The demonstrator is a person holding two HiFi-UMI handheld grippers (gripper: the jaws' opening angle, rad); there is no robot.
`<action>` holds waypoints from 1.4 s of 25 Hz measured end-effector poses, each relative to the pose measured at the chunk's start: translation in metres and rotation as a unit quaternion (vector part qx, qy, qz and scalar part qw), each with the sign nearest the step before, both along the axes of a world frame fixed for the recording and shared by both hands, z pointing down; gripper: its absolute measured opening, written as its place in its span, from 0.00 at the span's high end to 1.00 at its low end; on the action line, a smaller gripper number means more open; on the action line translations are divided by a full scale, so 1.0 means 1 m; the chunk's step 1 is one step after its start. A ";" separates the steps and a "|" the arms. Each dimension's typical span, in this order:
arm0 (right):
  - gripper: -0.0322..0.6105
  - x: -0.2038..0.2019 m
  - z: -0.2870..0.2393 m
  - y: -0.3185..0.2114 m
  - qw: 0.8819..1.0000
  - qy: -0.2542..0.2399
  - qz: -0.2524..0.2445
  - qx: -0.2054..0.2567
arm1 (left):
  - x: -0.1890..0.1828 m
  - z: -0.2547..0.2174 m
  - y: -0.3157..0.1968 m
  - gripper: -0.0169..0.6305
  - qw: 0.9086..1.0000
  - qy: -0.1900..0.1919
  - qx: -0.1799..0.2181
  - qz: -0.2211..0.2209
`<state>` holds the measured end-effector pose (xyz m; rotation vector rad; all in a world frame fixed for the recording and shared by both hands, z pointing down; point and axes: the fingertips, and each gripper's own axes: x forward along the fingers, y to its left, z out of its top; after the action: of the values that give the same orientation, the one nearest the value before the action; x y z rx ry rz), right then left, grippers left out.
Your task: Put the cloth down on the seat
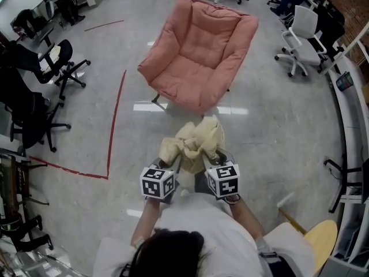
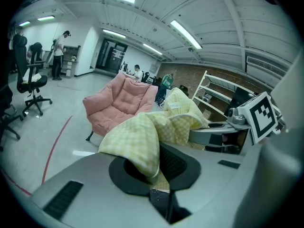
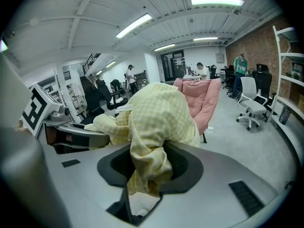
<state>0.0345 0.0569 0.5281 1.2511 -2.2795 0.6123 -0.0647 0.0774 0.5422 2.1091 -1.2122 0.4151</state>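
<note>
The left gripper (image 1: 177,157) and right gripper (image 1: 209,156) each have fingers clamped on the yellow checked cloth (image 1: 195,138) (bunched between them). The cloth hangs above the floor (image 1: 277,143), near the pink seat (image 1: 196,62) but not on it.

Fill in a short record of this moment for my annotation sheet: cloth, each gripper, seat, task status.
cloth: yellow checked cloth, bunched, held off the floor
left gripper: shut on the cloth
right gripper: shut on the cloth
seat: pink armchair, nothing on it, beyond the cloth
status: cloth not yet on the armchair
</note>
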 end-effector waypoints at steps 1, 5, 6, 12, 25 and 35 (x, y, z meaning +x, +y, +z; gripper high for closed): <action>0.72 0.003 0.002 -0.009 1.000 -0.001 -0.002 -0.003 | 0.003 0.001 -0.008 0.89 1.000 0.002 -0.002 -0.002; 0.72 0.010 0.004 -0.049 1.000 0.000 -0.009 -0.009 | 0.011 0.003 -0.046 0.89 1.000 0.002 -0.012 -0.008; 0.72 0.012 0.004 -0.059 1.000 0.000 -0.011 -0.010 | 0.012 0.002 -0.056 0.89 1.000 0.002 -0.013 -0.009; 0.72 0.041 0.003 -0.120 0.999 0.002 -0.028 -0.015 | 0.042 -0.001 -0.112 0.89 1.000 0.001 -0.017 -0.024; 0.72 0.072 0.006 -0.224 0.998 0.004 -0.054 -0.016 | 0.075 0.002 -0.210 0.89 0.998 0.004 -0.023 -0.050; 0.72 0.081 0.015 -0.261 0.999 0.006 -0.048 -0.022 | 0.084 0.008 -0.246 0.89 0.998 -0.001 -0.030 -0.051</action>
<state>0.1151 -0.2036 0.5435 1.1152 -2.2884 0.6153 0.0190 -0.1683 0.5498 1.9884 -1.2862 0.4024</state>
